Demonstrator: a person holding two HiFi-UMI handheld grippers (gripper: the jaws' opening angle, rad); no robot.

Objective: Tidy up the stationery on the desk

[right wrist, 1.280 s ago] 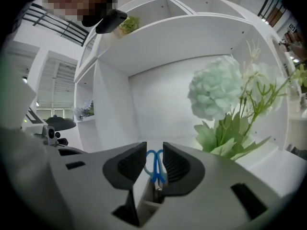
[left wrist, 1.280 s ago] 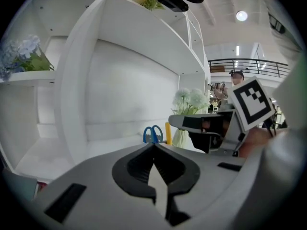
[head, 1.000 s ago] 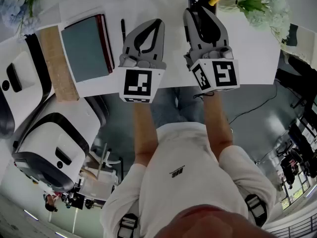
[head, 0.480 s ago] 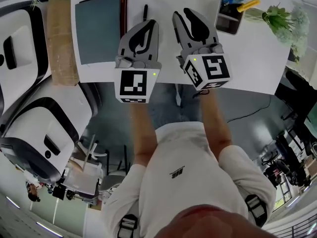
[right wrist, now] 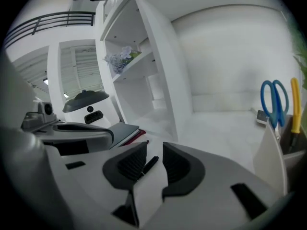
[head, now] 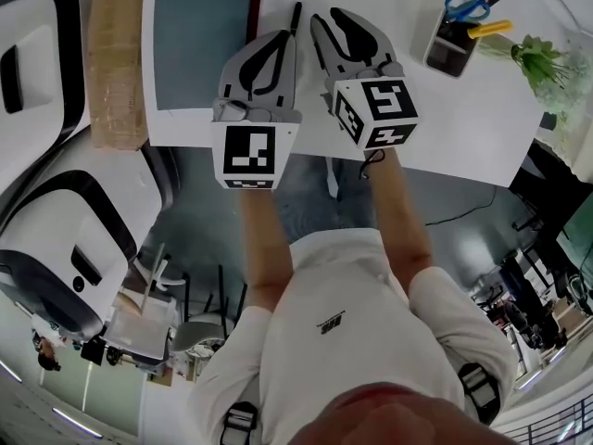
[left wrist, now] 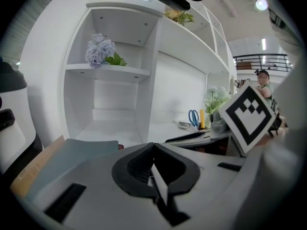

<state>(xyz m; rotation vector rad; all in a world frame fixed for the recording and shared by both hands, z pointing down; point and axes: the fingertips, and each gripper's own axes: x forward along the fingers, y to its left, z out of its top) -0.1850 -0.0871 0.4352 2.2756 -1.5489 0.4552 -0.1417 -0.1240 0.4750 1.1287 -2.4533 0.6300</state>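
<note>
Ok: teal notebook (head: pixel 204 40) lies left of the left gripper (left wrist: pixel 153 145), whose jaws are clenched on nothing. Black pen (right wrist: pixel 149 165) lies on the desk (head: pixel 435 119), framed in the gap of the right gripper (right wrist: pixel 154 148), whose jaws are parted, pads off it. Pen holder (right wrist: pixel 274 155) with scissors (right wrist: pixel 273 99) stands right of those jaws.

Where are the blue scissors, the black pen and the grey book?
blue scissors (head: pixel 463 7): head view, on the handles.
black pen (head: pixel 296 17): head view, on its barrel.
grey book (head: pixel 204 40): head view, middle of its cover.
</note>
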